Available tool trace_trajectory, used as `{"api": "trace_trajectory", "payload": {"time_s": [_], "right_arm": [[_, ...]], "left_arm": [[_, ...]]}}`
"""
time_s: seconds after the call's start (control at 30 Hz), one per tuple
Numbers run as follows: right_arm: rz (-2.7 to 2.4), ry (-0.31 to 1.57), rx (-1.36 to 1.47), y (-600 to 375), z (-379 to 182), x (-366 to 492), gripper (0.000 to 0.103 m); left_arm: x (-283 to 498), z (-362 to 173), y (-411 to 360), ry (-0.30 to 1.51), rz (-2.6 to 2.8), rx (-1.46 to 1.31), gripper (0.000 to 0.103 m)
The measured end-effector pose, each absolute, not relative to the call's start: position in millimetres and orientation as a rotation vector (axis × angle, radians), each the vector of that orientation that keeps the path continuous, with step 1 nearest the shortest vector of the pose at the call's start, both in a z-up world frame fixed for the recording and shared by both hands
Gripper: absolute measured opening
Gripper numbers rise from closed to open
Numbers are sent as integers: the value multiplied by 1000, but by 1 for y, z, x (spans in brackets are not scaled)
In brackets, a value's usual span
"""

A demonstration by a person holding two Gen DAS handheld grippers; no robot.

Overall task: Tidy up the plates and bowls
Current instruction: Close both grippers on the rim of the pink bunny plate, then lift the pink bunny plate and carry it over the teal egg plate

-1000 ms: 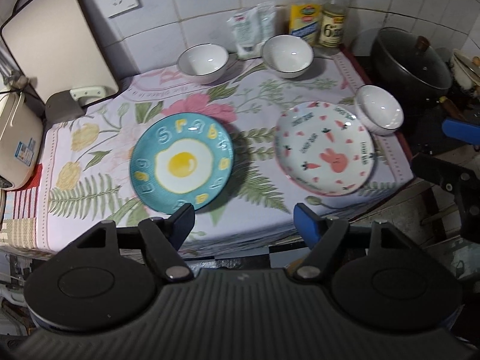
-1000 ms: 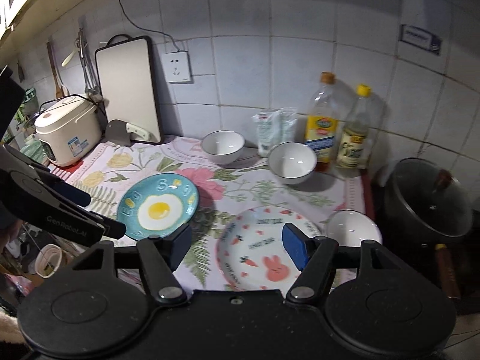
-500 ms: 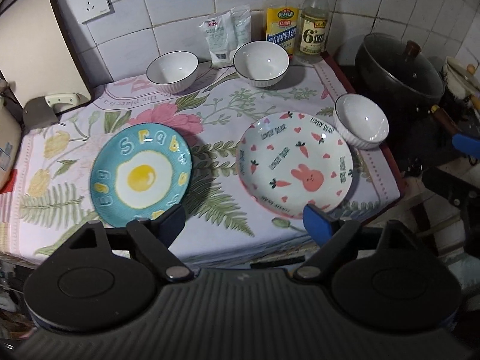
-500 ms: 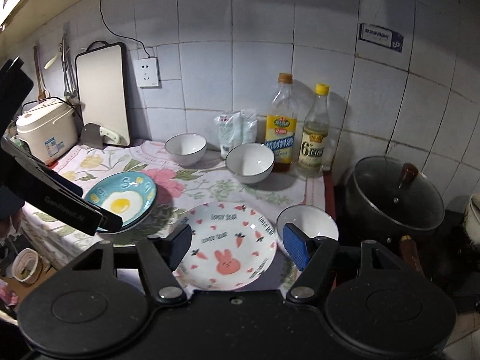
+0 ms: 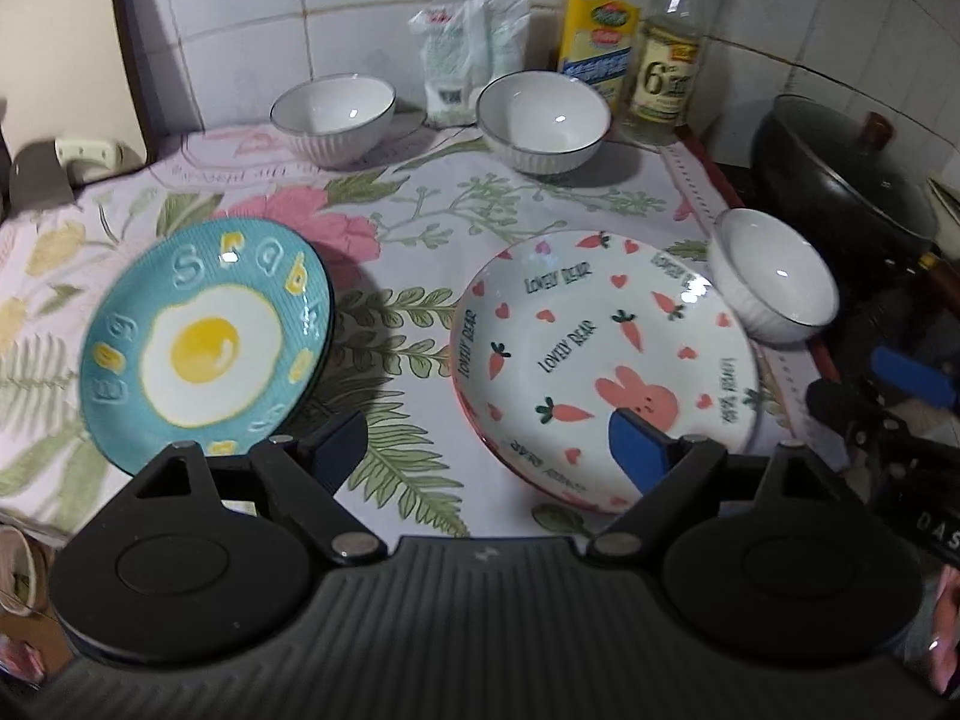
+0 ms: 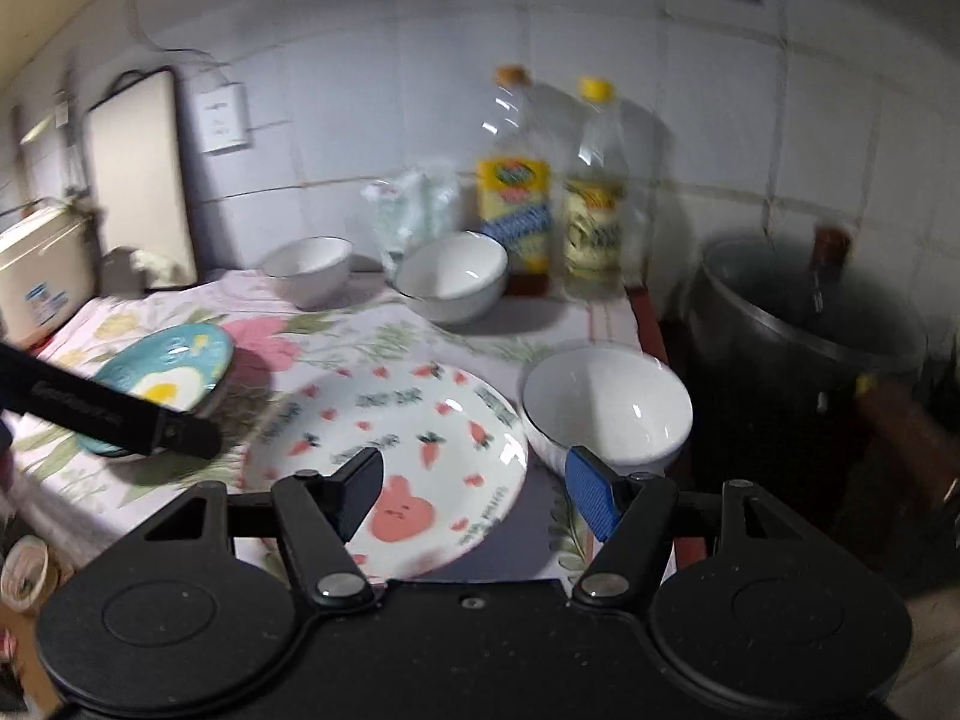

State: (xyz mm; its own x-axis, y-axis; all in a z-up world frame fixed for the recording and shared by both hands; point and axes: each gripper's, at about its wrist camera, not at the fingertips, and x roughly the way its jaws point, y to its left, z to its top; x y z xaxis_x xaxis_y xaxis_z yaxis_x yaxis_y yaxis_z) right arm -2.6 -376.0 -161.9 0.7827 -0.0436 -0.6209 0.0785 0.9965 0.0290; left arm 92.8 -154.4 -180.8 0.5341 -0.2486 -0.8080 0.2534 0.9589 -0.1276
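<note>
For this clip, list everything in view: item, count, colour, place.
Egg plate: 1, teal, cloth left.
Rabbit plate: 1, white and pink, cloth right.
Bowls: 3, white; two at back, one by rabbit plate's right rim.
Bottles: 2, clear with yellow labels, back wall.
Bag: 1, white, between back bowls.
Pot: 1, black, lidded, far right.
Cloth: 1, floral, covers counter.
Cutting board: 1, white, left wall.
Rice cooker: 1, white, far left.
Outlet: 1, white, wall.
Left gripper: open, empty.
Right gripper: open, empty.
</note>
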Motion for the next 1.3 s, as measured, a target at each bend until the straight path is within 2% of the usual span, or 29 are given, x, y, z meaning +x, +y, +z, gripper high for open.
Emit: {"api": "trace_trajectory", "payload": {"time_s": [0.2, 0.5, 0.63, 0.77, 0.83, 0.87, 0.9, 1.0, 1.1, 1.3], "right_arm": [[-87, 676, 114, -388, -205, 9, 72], [-2, 745, 203, -388, -231, 32, 70], [31, 770, 228, -385, -236, 39, 65], [51, 822, 276, -382, -241, 45, 50], [46, 827, 280, -380, -241, 45, 48], [39, 830, 283, -380, -241, 46, 47], [28, 833, 289, -381, -241, 46, 42], [-13, 856, 364, -389, -241, 47, 27], [-31, 890, 420, -396, -239, 52, 23], [-21, 967, 436, -394, -229, 60, 23]], "left_arm": [[108, -218, -163, 947, -257, -16, 84], [121, -237, -169, 902, -224, -38, 80], [124, -248, -164, 958, -223, -71, 63], [123, -256, -157, 1001, -215, -131, 50], [122, -256, -158, 999, -237, -140, 35], [122, -255, -160, 1000, -250, -144, 31], [122, -255, -162, 999, -259, -144, 25], [123, -254, -168, 1000, -230, -146, 24], [126, -252, -169, 1017, -226, -141, 24], [137, -241, -164, 1080, -249, -123, 23]]}}
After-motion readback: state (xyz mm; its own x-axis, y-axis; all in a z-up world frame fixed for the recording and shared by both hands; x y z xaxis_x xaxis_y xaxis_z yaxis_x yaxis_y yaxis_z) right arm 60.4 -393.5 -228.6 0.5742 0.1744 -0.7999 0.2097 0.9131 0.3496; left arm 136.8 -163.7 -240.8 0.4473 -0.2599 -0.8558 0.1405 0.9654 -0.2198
